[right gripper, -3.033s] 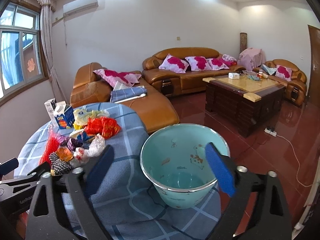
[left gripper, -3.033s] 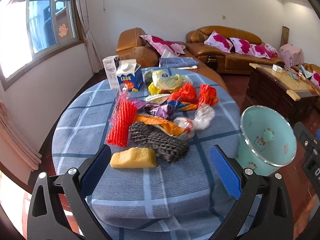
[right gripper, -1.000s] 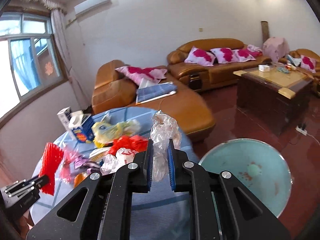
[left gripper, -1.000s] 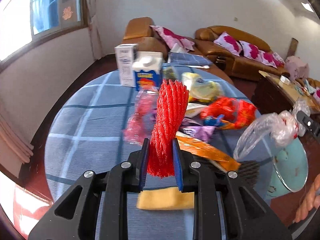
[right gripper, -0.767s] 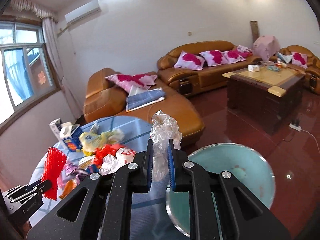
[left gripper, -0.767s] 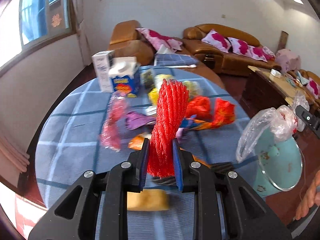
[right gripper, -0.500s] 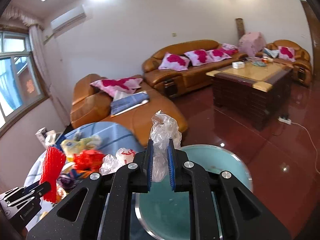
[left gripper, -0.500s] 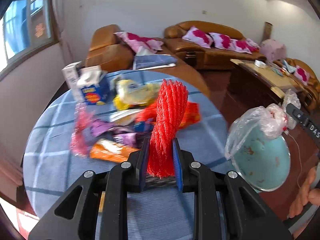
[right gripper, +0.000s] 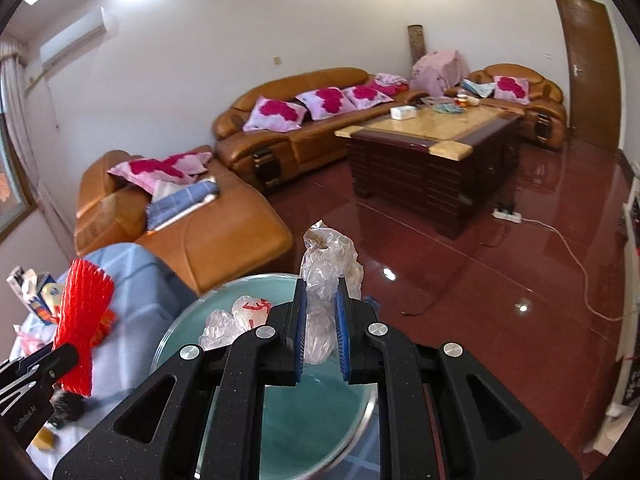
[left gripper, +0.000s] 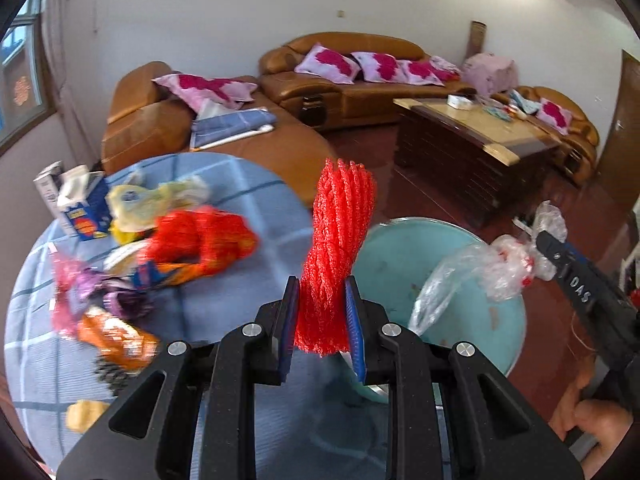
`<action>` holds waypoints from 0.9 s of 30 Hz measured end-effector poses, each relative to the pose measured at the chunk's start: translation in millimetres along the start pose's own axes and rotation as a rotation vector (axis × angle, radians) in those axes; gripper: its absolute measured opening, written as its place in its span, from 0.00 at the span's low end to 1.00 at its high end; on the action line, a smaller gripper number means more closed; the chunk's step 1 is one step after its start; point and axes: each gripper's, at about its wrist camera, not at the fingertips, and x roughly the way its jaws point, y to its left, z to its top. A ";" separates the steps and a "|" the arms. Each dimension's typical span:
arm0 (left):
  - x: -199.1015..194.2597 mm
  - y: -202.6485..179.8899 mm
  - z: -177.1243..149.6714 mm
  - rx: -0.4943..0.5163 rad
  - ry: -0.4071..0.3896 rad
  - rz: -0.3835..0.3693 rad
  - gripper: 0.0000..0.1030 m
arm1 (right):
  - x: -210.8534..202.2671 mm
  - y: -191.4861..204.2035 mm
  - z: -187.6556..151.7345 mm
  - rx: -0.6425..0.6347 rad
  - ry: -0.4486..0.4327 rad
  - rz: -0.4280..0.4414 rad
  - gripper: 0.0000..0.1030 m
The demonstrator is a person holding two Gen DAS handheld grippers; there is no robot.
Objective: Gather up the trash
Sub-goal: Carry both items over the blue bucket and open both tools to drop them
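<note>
Left gripper (left gripper: 322, 322) around upright red foam net (left gripper: 340, 240), long axis vertical.

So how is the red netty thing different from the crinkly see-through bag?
The red foam net is bright, ribbed and stands stiffly upright in the left tool; the clear plastic bag is see-through, crumpled, with red print, and its loose end droops beside the right tool. The net looks thicker and fuller. Both are pinched tight, near the teal bin.

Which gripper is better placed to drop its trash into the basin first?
Right. The right gripper holds its clear plastic bag right above the teal basin, while the left gripper's red foam net sits nearer the rim, by the table.
</note>
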 end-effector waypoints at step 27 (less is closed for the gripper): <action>22.0 -32.7 1.2 0.067 0.042 0.073 0.70 | 10.5 -16.1 -2.1 0.066 0.053 0.005 0.46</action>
